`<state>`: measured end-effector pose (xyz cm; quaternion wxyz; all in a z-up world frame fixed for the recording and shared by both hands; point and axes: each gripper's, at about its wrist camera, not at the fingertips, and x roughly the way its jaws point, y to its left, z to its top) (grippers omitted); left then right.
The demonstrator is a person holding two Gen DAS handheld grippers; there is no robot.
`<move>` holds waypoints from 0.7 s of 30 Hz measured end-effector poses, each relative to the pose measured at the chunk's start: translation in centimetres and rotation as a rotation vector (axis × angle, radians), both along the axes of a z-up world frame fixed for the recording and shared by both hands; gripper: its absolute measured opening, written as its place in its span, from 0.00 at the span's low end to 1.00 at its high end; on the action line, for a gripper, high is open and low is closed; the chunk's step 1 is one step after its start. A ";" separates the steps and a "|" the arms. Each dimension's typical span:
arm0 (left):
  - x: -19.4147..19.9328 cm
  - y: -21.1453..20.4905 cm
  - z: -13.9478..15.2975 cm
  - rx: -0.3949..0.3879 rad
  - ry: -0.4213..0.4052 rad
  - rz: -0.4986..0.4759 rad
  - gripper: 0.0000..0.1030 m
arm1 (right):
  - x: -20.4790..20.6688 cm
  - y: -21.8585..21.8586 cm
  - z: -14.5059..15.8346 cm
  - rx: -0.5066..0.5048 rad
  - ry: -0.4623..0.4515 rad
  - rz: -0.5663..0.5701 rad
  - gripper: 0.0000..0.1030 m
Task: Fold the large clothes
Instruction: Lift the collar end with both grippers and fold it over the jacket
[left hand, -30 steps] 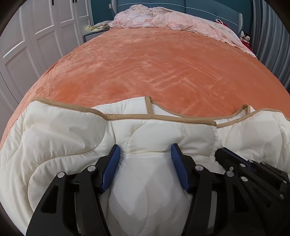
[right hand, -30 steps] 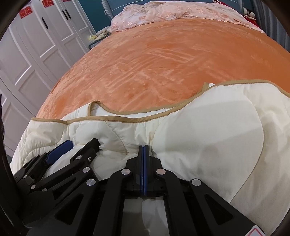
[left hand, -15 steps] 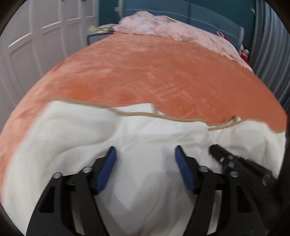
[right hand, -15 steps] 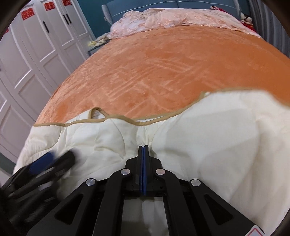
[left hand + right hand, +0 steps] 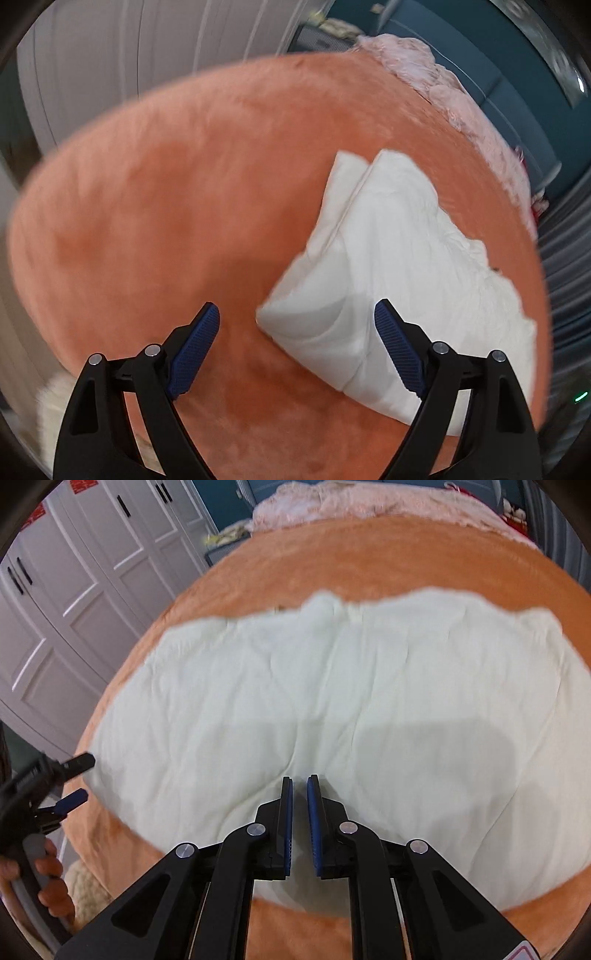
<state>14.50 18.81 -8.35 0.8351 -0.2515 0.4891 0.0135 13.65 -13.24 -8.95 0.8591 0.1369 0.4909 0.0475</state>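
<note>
A cream quilted garment (image 5: pixel 332 709) lies folded on the orange bedspread (image 5: pixel 369 561). It also shows in the left wrist view (image 5: pixel 388 266), right of centre. My left gripper (image 5: pixel 297 328) is open and empty, held above the bed beside the garment's near left corner. It also shows in the right wrist view (image 5: pixel 72 779) at the left edge. My right gripper (image 5: pixel 300 794) hovers over the garment's near middle, its jaws parted by a narrow gap, holding nothing.
White wardrobe doors (image 5: pixel 85 590) stand along the left of the bed. A pink crumpled blanket (image 5: pixel 369 502) lies at the far end by a blue headboard (image 5: pixel 461 55). A fluffy cream rug (image 5: pixel 85 890) lies on the floor at the bed's near left corner.
Both grippers have pulled back and up off the garment. The left has swung out to the left. The right gripper's jaws, shut before, have parted slightly. The garment lies flat, released.
</note>
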 end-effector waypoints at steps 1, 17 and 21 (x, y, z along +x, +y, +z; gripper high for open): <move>0.2 -0.1 -0.9 -0.044 0.022 -0.014 0.81 | -0.2 0.1 -0.3 -0.006 -0.002 -0.002 0.11; 0.3 -3.7 3.5 -0.054 -0.099 -0.099 0.16 | -3.3 -2.0 1.3 0.028 0.008 -0.034 0.06; -1.5 -4.4 8.0 -0.035 -0.200 -0.144 0.14 | -4.4 -0.5 0.1 0.036 0.040 0.011 0.05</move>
